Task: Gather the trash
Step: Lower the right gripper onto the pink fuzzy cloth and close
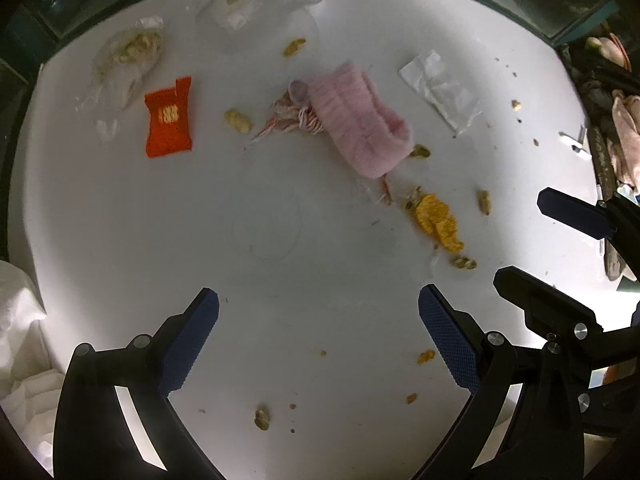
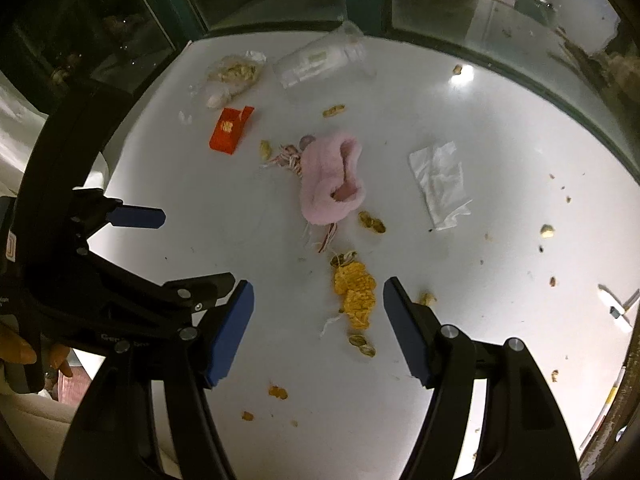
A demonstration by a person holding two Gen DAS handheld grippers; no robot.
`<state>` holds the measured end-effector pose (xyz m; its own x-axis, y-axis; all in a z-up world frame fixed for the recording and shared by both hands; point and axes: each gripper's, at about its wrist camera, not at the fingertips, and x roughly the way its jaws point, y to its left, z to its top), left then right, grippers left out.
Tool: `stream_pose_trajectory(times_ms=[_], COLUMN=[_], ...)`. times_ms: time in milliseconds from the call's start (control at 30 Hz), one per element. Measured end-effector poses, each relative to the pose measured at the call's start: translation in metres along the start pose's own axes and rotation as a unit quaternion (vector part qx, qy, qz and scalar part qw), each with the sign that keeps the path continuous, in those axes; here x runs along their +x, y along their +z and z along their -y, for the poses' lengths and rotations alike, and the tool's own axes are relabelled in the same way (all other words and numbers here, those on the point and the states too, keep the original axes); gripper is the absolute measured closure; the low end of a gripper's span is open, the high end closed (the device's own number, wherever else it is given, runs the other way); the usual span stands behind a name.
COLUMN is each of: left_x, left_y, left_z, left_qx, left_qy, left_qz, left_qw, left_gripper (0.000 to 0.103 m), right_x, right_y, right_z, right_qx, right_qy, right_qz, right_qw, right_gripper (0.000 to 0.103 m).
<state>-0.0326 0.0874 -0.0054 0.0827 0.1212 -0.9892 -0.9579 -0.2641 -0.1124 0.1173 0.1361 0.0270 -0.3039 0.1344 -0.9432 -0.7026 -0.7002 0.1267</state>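
Fingers of the right gripper [image 2: 318, 330] stand apart and empty, straddling the yellow scrap [image 2: 355, 296], its long axis running away from them; left gripper [image 1: 318, 340], also apart, sits farther.

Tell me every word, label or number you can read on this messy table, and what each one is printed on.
Nothing reads clearly.
Red packet: gold print, too blurred to read.
Clear plastic bag: pale green label, too small and blurred to read.
Left gripper, seen in the right wrist view: white lettering on its black body, possibly starting "Gen", the rest illegible.
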Motion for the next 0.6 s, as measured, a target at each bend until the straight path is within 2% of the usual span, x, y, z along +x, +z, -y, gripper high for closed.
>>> stream_pose_trajectory(times_ms=[233, 600], left_x=[0.015, 0.021], left_y=[0.017, 0.065], left_z=[-0.014, -0.055], left_qx=[-0.007, -0.031], left_qy=[0.004, 0.021], left_qz=[-0.003, 0.017], left_qw=[1.0, 0.9992], left_gripper=[0.006, 0.006], right_x=[0.023, 0.055], right_y=[0.017, 0.07], right_z=[0.004, 0.003], right_qx=[-0.005, -0.026], right_qy=[0.012, 0.017], right_qz=[-0.009, 0.004], right_qw=[1.0, 1.0], right_gripper=[0.038, 0.038])
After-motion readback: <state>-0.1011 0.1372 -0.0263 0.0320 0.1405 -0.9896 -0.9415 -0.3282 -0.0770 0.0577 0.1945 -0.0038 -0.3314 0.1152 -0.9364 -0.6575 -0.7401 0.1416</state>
